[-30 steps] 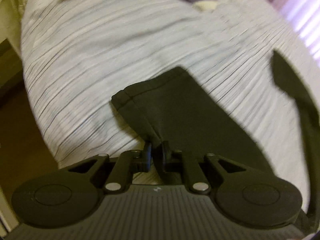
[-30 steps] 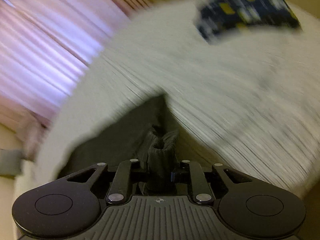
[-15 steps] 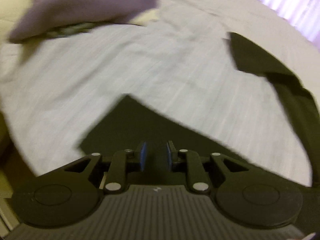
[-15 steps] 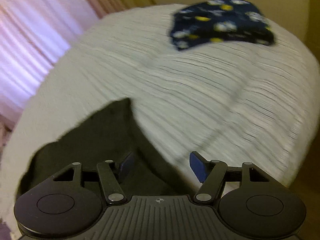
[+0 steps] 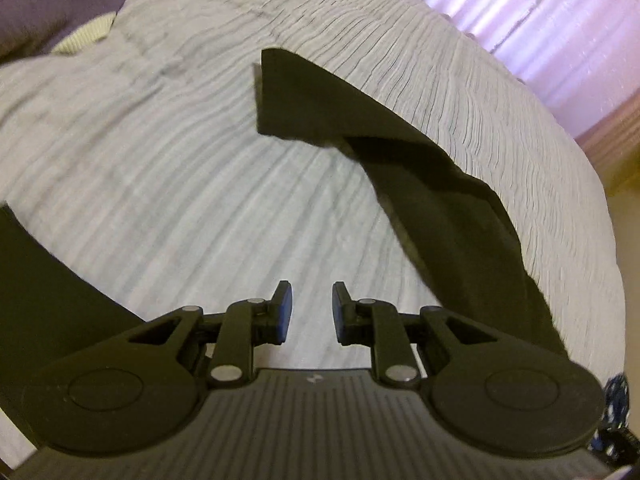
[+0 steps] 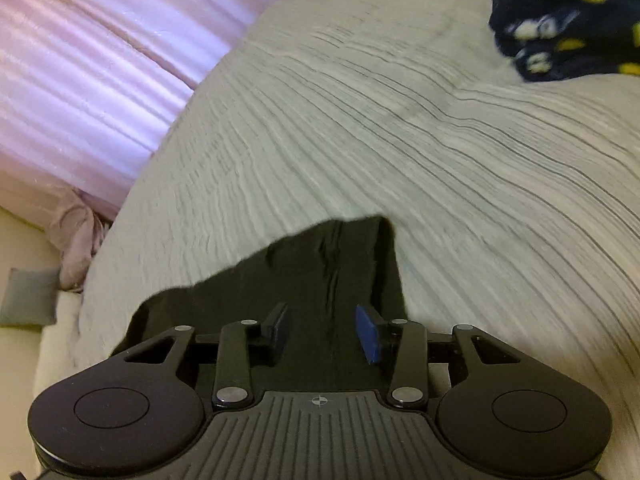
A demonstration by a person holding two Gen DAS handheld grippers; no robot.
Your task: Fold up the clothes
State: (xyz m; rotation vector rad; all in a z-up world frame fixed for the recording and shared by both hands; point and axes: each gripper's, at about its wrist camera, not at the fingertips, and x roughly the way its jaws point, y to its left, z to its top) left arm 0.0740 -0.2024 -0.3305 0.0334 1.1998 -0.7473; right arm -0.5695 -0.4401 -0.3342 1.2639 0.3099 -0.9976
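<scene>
A black garment [image 5: 432,184] lies on the pale ribbed bedspread [image 5: 180,160]. In the left wrist view one long dark part runs from the middle to the lower right, and another dark part [image 5: 44,292] lies at the lower left. My left gripper [image 5: 311,312] is open and empty over bare bedspread between them. In the right wrist view my right gripper [image 6: 322,332] is open just above the black garment's end [image 6: 320,276], holding nothing.
A navy patterned garment [image 6: 568,28] lies at the far right of the bed. A purple-grey cloth [image 5: 52,4] lies at the far left. Pink curtains [image 6: 92,64] hang beyond the bed. The bed edge drops off at left in the right wrist view.
Both grippers were shut on the black garment a second ago and have opened and let it go. The left gripper has swung right, off the cloth, over bare bedspread.
</scene>
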